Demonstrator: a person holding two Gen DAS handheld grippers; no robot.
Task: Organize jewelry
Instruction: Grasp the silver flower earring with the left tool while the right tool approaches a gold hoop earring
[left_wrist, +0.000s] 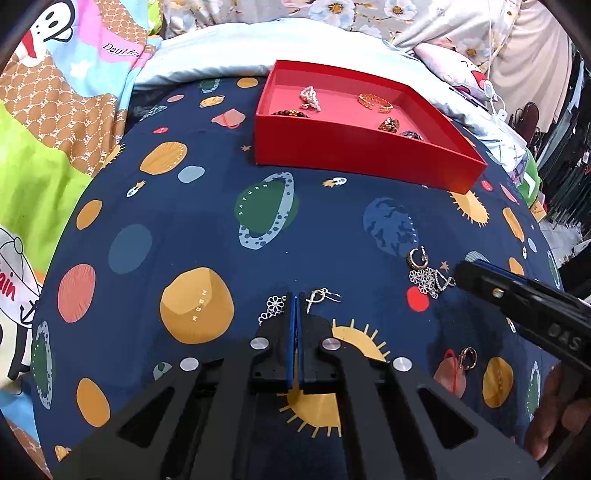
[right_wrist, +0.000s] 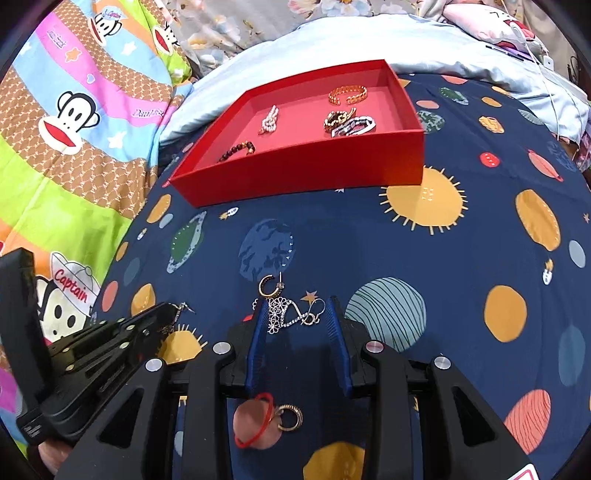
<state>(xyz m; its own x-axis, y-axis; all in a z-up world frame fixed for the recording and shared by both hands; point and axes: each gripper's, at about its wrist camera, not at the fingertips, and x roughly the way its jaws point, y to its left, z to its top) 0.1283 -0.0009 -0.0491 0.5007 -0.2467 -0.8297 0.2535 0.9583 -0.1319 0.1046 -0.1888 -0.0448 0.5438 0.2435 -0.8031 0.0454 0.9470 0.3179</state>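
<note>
A red box (left_wrist: 369, 155) (right_wrist: 314, 173) stands at the far side of the planet-print cloth and holds several bracelets. My left gripper (left_wrist: 296, 297) (right_wrist: 170, 314) is shut on a silver flower earring (left_wrist: 274, 306). Its flowers show left of the tips and its hook shows right of them. My right gripper (right_wrist: 297, 310) (left_wrist: 461, 271) is open and points down at the cloth. A matching silver flower earring (right_wrist: 284, 314) (left_wrist: 430, 280) lies between its blue pads (right_wrist: 334, 325). A gold hoop earring (right_wrist: 271, 286) (left_wrist: 417, 258) lies just beyond it.
A second gold hoop earring (right_wrist: 290, 417) (left_wrist: 468, 357) lies beside a red band (right_wrist: 255, 421) on the near cloth, under the right gripper. Cartoon-print bedding (right_wrist: 74, 122) rises on the left. Pale pillows (left_wrist: 229, 51) and a white cable (right_wrist: 535, 51) lie behind the box.
</note>
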